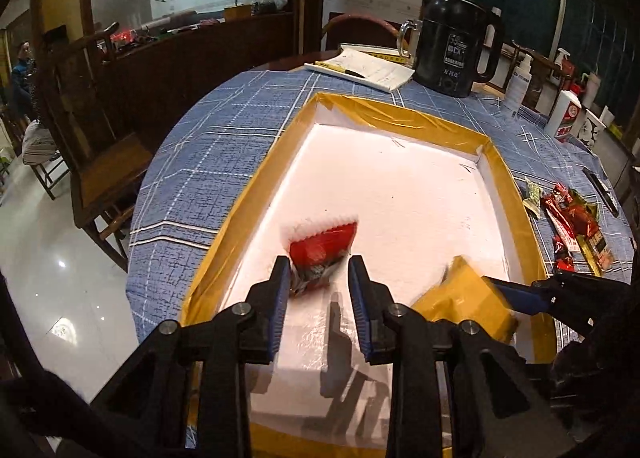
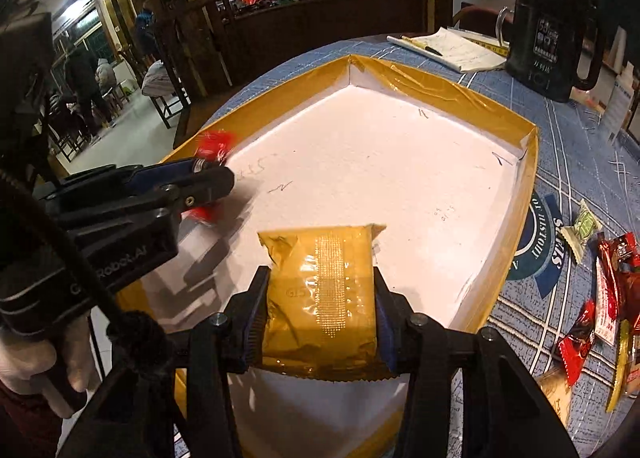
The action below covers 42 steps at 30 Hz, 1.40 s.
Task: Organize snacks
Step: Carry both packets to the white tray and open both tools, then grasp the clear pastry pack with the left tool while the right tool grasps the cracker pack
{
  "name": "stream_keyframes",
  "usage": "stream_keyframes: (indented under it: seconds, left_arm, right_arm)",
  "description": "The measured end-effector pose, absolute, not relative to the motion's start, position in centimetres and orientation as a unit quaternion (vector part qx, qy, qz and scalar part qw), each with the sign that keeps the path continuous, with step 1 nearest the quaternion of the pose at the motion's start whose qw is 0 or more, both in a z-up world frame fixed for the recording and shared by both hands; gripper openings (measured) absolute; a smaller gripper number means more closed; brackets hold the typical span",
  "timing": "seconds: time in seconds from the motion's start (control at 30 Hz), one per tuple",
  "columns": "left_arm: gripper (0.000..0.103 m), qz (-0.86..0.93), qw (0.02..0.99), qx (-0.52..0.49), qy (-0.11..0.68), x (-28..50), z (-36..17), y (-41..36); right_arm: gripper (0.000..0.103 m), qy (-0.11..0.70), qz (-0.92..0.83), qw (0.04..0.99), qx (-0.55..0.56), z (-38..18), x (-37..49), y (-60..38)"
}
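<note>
We counted two grippers over one shallow tray [image 1: 256,194], white inside with glossy yellow tape along its rim, on a round table under a blue checked cloth [image 1: 208,146]. Two snacks were in play. The left gripper [image 1: 319,276] had its jaws spread; a red packet [image 1: 320,254] with a serrated edge lay between them on the tray floor, close against the left pad, and we could not tell whether that pad touched it. The right gripper [image 2: 320,298] was clamped on a yellow packet [image 2: 324,290], a crinkled foil pillow with a dotted strip down its middle, held over the tray's near end.

Outside the tray, on the cloth to the right, a loose heap of snacks [image 2: 612,290] lay: one pale green wrapper and several red ones; the exact number was unclear where they overlapped.

The right view alone showed the yellow packet's face and pen scribbles on the tray floor; there the red packet [image 2: 214,144] was only a blur behind the left gripper [image 2: 224,182]. The left view alone showed the red packet clearly, the yellow one [image 1: 464,294] as a smear.

Farther back stood one black plastic kettle [image 1: 456,46] and one open notebook [image 1: 368,68] with a pen on it.
</note>
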<state>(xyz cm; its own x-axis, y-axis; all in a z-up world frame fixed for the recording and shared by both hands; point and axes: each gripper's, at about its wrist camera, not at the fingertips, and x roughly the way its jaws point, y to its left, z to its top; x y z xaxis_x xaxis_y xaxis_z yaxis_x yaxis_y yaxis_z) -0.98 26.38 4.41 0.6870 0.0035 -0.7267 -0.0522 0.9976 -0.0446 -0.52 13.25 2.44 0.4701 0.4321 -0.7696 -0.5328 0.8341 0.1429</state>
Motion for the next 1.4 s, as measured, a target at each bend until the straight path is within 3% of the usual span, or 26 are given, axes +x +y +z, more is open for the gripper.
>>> stream_keyframes:
  seconds: [0.4,0.9,1.17,1.4]
  left_arm:
    - [0.064,0.005,0.935,-0.074,0.347,-6.0,8.9,26.5]
    - [0.066,-0.129,0.927,-0.076,0.343,-9.6,11.3,16.4]
    - [0.066,-0.203,0.897,-0.001,0.394,-7.9,7.6,5.8]
    - [0.066,-0.168,0.883,0.017,0.439,-3.9,3.5,2.3]
  right_arm:
    - [0.053,0.381,0.287,0.878,-0.027,6.0,-2.6,11.0]
    - [0.053,0.356,0.155,0.919,0.073,8.1,-6.9,-9.1]
    - [0.053,0.378,0.108,0.906,0.155,4.7,-5.9,-17.9]
    - [0.053,0.386,0.111,0.901,0.164,3.2,-4.6,-19.6]
